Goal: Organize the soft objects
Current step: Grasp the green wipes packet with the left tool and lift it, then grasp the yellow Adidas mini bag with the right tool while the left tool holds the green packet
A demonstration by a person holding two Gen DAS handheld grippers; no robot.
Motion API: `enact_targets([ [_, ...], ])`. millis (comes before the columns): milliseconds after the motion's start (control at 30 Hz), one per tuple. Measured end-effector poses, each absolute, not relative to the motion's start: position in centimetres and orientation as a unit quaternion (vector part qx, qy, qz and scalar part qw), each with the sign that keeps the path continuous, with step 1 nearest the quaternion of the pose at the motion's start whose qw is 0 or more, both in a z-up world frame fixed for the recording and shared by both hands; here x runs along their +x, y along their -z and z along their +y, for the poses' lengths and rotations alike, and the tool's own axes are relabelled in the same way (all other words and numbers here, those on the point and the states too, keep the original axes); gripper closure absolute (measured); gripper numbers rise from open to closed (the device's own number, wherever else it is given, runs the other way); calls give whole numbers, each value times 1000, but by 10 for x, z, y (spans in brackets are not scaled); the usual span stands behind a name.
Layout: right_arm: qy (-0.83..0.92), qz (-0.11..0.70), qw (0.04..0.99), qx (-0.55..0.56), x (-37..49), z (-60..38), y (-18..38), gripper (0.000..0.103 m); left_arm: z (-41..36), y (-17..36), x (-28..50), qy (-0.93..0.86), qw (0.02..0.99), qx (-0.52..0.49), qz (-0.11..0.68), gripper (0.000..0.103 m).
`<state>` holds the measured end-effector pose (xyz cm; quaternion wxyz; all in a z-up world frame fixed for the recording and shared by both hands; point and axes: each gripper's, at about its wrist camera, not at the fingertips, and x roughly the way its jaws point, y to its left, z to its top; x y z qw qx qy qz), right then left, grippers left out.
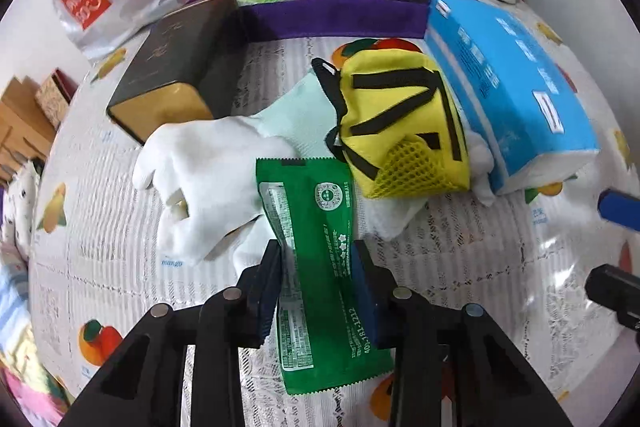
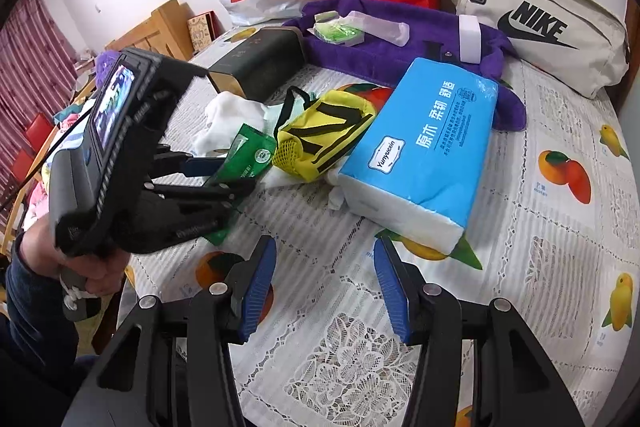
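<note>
Left wrist view shows the left hand-held gripper (image 1: 316,267) clamped across the middle of a flat green foil sachet (image 1: 316,247), just above the fruit-print table (image 1: 460,267); it looks light, limp and slick, so a mid-body pinch seems wise. Beyond it lie soft white cotton gloves (image 1: 200,171), a floppy yellow mesh pouch with black straps (image 1: 400,123) best taken by a strap, and a squashy blue tissue pack (image 1: 512,83). The right hand-held gripper (image 2: 324,287) hangs with jaws apart, holding nothing.

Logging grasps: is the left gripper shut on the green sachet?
Yes, shut: the left gripper has both pads pressed against the green sachet, pinching its middle.
</note>
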<state>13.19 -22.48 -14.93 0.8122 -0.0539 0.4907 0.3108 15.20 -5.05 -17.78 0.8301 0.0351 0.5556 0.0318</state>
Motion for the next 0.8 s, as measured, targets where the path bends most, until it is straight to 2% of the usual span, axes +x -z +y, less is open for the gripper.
enact_targets([
  [67,-309,491,813,-51,133,-226,149,52,-45,173,149,-30,833,32,551,75],
  [333,-300,480,824,-35,136,-221,143,52,-10,146,135,53,843,-84,529,75],
  [800,-303,467,828,-59,154,-165,136,52,57,128,127,27,856,-111,504,75],
])
